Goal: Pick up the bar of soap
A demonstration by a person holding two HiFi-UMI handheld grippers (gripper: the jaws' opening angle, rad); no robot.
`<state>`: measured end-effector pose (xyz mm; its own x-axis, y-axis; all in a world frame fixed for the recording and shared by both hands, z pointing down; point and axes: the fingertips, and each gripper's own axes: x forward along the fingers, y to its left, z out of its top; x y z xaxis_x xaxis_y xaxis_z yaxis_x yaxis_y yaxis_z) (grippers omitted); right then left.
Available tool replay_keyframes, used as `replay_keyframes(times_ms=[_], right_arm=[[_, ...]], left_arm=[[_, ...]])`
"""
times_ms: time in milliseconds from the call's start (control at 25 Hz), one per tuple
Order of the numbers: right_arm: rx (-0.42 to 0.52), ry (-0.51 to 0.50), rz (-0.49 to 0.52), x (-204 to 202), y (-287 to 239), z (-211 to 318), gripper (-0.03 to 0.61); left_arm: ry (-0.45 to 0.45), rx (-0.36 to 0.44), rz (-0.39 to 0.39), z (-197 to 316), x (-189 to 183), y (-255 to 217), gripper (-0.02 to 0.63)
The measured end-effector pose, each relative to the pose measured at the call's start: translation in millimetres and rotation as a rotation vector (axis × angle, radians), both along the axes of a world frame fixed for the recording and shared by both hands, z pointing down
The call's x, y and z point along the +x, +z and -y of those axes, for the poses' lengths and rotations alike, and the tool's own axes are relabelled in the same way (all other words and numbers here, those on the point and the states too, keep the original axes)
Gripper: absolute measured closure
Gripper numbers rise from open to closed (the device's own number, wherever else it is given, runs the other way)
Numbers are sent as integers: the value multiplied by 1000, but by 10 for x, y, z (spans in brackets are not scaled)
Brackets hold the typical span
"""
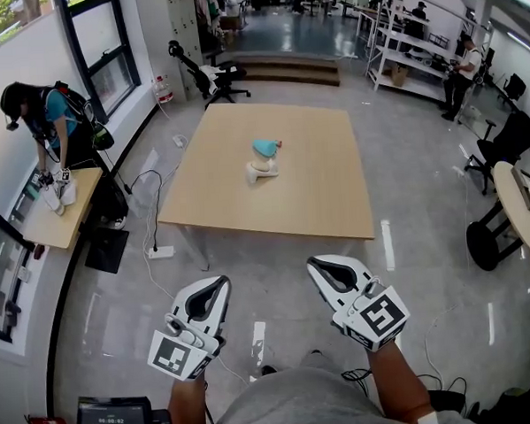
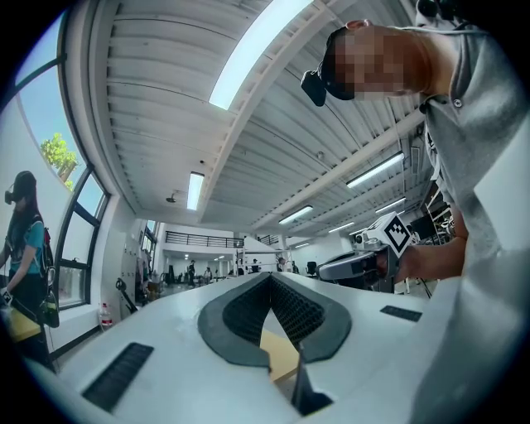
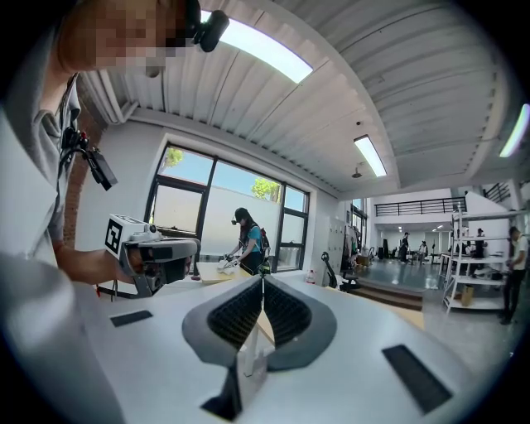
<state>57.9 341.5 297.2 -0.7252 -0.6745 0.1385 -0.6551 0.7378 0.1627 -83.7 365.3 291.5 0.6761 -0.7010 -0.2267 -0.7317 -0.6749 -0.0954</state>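
Note:
On the wooden table (image 1: 247, 208) ahead lie two small things close together: a teal one (image 1: 266, 147) and, just in front of it, a cream-white one (image 1: 263, 169). At this distance I cannot tell which is the bar of soap. Both grippers hang low in the head view, well short of the table's near edge. The left gripper (image 1: 222, 280) is shut with nothing in it, and its jaws (image 2: 270, 276) meet in its own view. My right gripper (image 1: 312, 262) is likewise shut and empty (image 3: 263, 280). A strip of tabletop shows between each pair of jaws.
A person (image 1: 48, 120) works at a small side table (image 1: 70, 217) by the windows on the left. A power strip (image 1: 161, 252) and cables lie on the floor by the table's left corner. An office chair (image 1: 209, 77) stands beyond the table, a round table (image 1: 526, 206) at right.

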Motion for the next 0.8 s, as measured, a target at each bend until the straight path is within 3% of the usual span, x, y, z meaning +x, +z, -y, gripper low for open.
replay_keyframes(times_ms=[440, 800], right_arm=[[-15, -3, 16, 84, 92, 440, 571], [-66, -50, 36, 177, 234, 1311, 571]], left_arm=[[18, -52, 20, 384, 159, 182, 607], [-46, -89, 37, 1209, 257, 274, 607]])
